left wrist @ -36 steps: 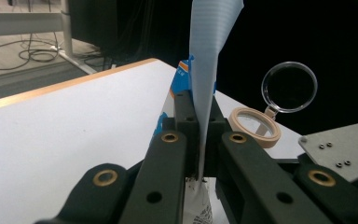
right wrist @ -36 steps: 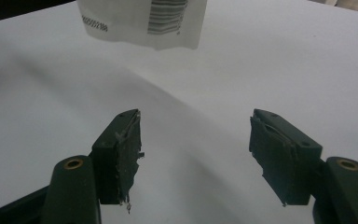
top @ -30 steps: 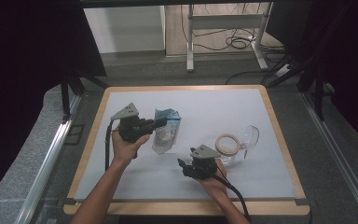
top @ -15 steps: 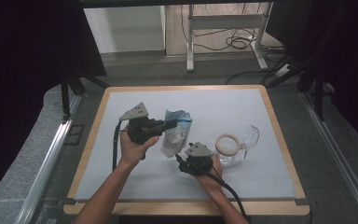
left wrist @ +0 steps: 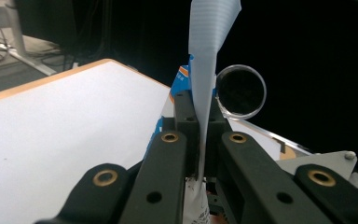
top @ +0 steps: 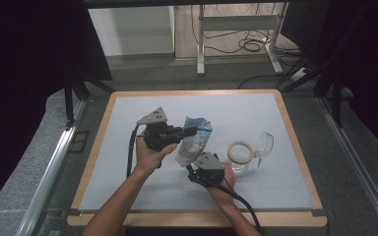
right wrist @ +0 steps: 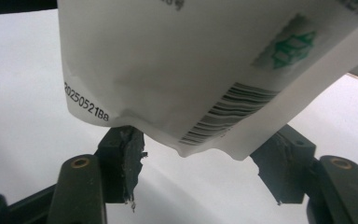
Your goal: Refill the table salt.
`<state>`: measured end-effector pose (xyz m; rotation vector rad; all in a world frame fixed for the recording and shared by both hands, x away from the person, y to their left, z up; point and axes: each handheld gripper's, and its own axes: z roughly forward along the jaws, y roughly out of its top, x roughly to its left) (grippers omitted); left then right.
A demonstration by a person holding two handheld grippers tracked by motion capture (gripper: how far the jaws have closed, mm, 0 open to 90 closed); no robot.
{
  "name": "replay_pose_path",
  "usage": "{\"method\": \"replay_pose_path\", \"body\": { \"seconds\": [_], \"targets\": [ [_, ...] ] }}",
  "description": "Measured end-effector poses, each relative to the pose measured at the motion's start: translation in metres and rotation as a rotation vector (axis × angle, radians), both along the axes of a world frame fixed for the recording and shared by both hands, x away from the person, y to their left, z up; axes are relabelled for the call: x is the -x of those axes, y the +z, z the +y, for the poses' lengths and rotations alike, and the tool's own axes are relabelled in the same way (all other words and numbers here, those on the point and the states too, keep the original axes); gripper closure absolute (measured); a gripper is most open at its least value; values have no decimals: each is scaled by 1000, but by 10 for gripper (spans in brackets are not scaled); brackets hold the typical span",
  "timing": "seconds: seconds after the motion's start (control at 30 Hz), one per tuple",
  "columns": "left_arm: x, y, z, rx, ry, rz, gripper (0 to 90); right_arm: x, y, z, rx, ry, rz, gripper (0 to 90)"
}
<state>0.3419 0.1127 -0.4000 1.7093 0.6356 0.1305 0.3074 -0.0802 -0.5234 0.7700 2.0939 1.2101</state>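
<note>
Two grippers work one pouch (top: 193,141), held up off the white table (top: 275,182) near its middle. Left gripper (top: 191,131) is clamped on the pouch's top edge; left gripper view shows the jaws closed tight w/ the thin sealed edge of the pouch (left wrist: 205,93) pinched between them and rising straight up. Right gripper (right wrist: 200,182) sits under the pouch bottom, jaws spread wide, one pad each side of the lower corner, not yet touching as far as I can tell.

Risks, judged from here:
- pouch hangs from a narrow strip only; a tug or twist by the right gripper could slide it out of the left jaws & drop it
- if the right jaws close on the corner fold rather than the body, grip would prob be weak and the film could crumple or tear
- a swing of the hanging pouch could bump the clear jar (top: 238,164) just beside it, or its lid (top: 264,144) lying tilted next to it, approx behind the right hand

Views differ. High view gives the layout: pouch between both hands, jar w/ pale ring mouth to the right, wood-framed table edge. It can't show how the jaws stand. Right gripper view shows the print on the pouch (right wrist: 177,70): a barcode, a green mark, a date code, plus worn pad rubber on one jaw. Left gripper view shows the lid (left wrist: 240,90) as a dark disc past the pouch edge
</note>
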Motion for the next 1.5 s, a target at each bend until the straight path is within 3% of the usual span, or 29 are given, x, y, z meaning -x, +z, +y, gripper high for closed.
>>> {"method": "replay_pose_path", "body": {
  "seconds": [0.37,1.07,1.5],
  "targets": [
    [-1,-1,-9,-6,-29,13,900,9,-2,-6,-16,36,22,454],
    [-4,-5,-38,-21,-70,31,900,21,-3,-23,-47,42,66,484],
    [9,3,-39,-10,-76,-8,900,14,-2,-16,-25,2,-2,435]
  ]
}}
